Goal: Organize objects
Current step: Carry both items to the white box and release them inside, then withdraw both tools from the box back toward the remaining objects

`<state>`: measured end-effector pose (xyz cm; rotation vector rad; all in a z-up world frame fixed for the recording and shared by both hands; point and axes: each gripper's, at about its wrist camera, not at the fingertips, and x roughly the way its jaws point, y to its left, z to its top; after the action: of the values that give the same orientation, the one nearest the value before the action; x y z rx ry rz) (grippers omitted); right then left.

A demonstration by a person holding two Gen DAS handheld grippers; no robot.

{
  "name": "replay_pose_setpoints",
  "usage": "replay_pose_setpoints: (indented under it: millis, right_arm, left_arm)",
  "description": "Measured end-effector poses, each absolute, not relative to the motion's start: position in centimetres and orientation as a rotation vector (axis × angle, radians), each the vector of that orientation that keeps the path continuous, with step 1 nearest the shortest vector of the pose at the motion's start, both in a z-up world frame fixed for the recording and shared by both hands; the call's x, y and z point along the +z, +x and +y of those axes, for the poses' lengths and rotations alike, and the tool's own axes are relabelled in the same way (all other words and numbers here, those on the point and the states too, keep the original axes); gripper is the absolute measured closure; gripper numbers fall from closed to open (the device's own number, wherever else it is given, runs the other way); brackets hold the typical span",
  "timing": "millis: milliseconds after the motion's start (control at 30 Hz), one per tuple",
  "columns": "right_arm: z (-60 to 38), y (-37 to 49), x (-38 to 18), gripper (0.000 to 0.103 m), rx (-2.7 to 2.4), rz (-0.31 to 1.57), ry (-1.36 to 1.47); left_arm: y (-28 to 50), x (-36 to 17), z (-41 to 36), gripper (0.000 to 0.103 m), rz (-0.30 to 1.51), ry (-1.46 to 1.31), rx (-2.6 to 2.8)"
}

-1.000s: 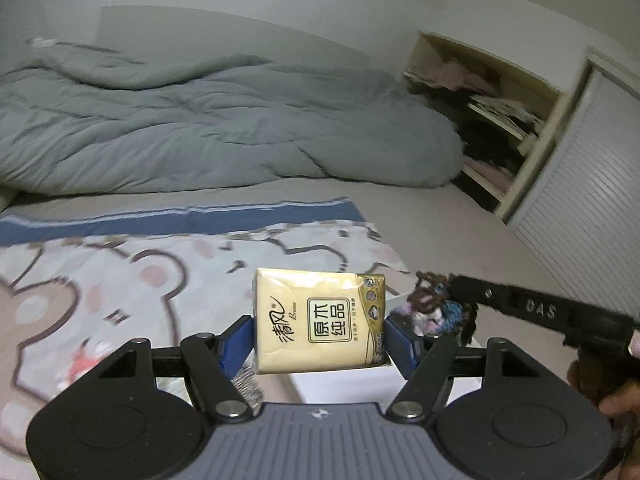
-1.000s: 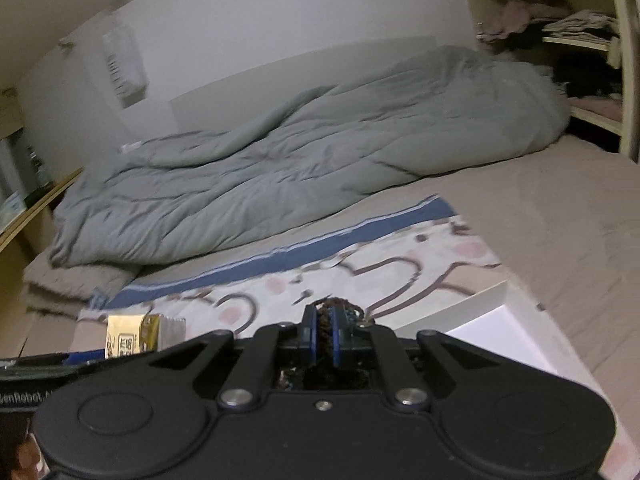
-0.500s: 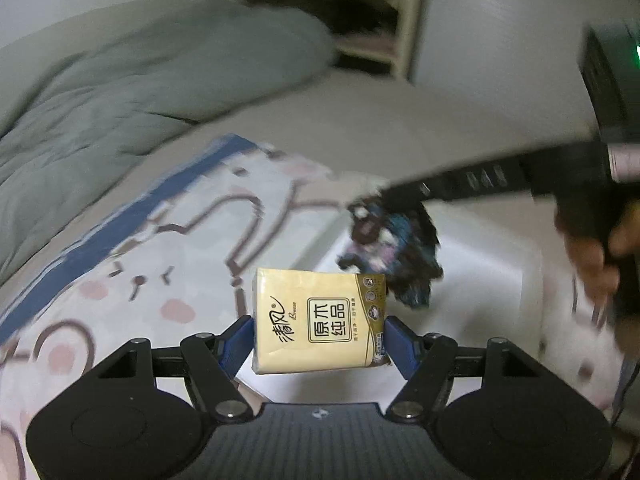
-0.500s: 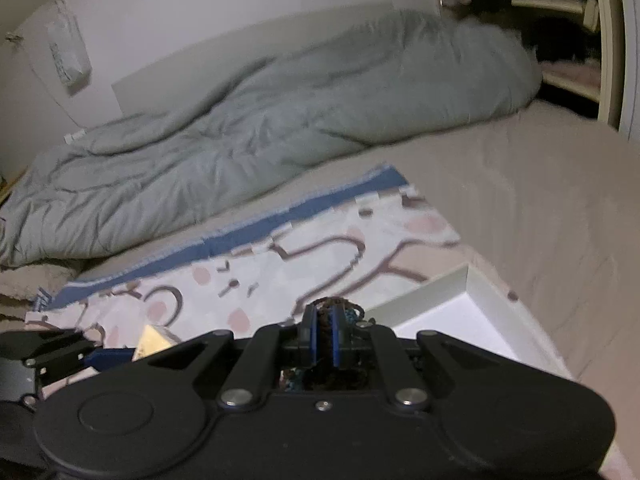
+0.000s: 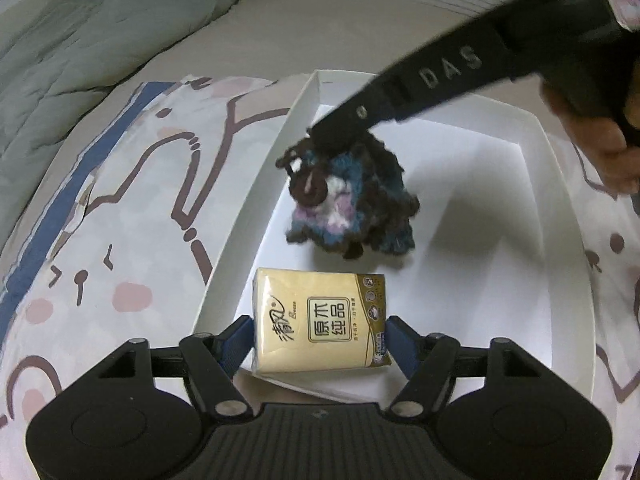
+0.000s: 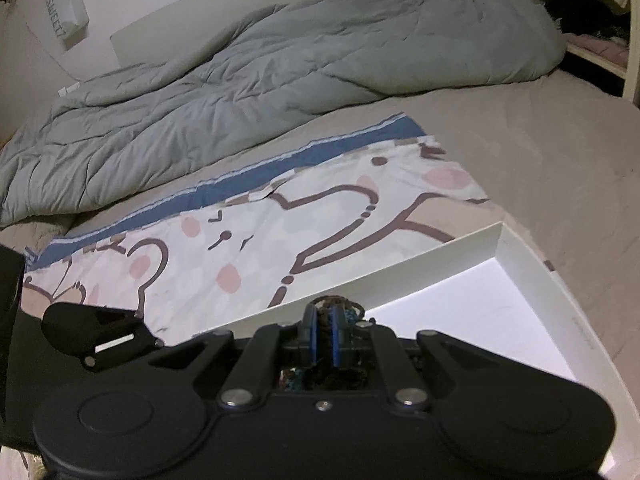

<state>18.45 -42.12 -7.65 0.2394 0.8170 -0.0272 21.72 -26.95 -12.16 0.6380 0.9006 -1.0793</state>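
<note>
A yellow tissue pack point(image 5: 320, 320) lies in the near left corner of the white box point(image 5: 298, 104). It sits between the blue fingers of my left gripper point(image 5: 320, 344), whose jaws are opening, with thin gaps at the pack's sides. My right gripper point(image 5: 340, 136) reaches in from the upper right, shut on a brown, blue and pink yarn toy point(image 5: 352, 208) that hangs low over the box floor. In the right wrist view the right gripper point(image 6: 324, 332) pinches brown yarn point(image 6: 336, 302) just inside the box wall point(image 6: 400, 276).
The box rests on a cartoon-print cloth point(image 5: 120, 208) spread on a beige bed point(image 6: 540, 152). A grey duvet point(image 6: 280, 60) is heaped at the back. A person's hand point(image 5: 600, 140) holds the right gripper's handle. Shelves point(image 6: 592, 36) stand beyond the bed.
The left gripper swung down and rolled over the white box, bringing the tissue pack into its near corner. The right gripper came down with the yarn toy into the box.
</note>
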Motion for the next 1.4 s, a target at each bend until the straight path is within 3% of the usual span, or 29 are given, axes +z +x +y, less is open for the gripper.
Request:
replay_pose_setpoints:
  millis: [100, 167, 200, 1000, 1200, 1400]
  right_arm:
    - [-41.9, 18.8, -8.2, 0.086, -0.029, 0.835, 0.249]
    - [-42.0, 18.7, -8.3, 0.067, -0.055, 0.842, 0.253]
    - [-42.1, 18.6, -8.3, 0.065, -0.063, 0.843, 0.249]
    - [-41.8, 12.2, -2.2, 0.057, -0.05, 0.791, 0.264]
    - [-41.6, 9.9, -0.9, 0.052, -0.052, 0.761, 0.246]
    - [-41.2, 7.5, 0.1, 0.039, -0.044, 0.729, 0.238]
  left_arm:
    - [21.8, -12.6, -26.6, 0.012, 0.897, 0.619, -1.032]
    - [21.7, -12.6, -26.3, 0.012, 0.897, 0.611, -1.035]
    - [21.5, -12.5, -26.2, 0.012, 0.896, 0.608, -1.032]
    - [15.6, -3.4, -21.8, 0.01, 0.839, 0.349, -0.854]
    - [13.9, -1.3, -20.0, 0.003, 0.804, 0.252, -0.795]
    - [12.0, -0.4, -19.0, 0.0, 0.772, 0.216, -0.753]
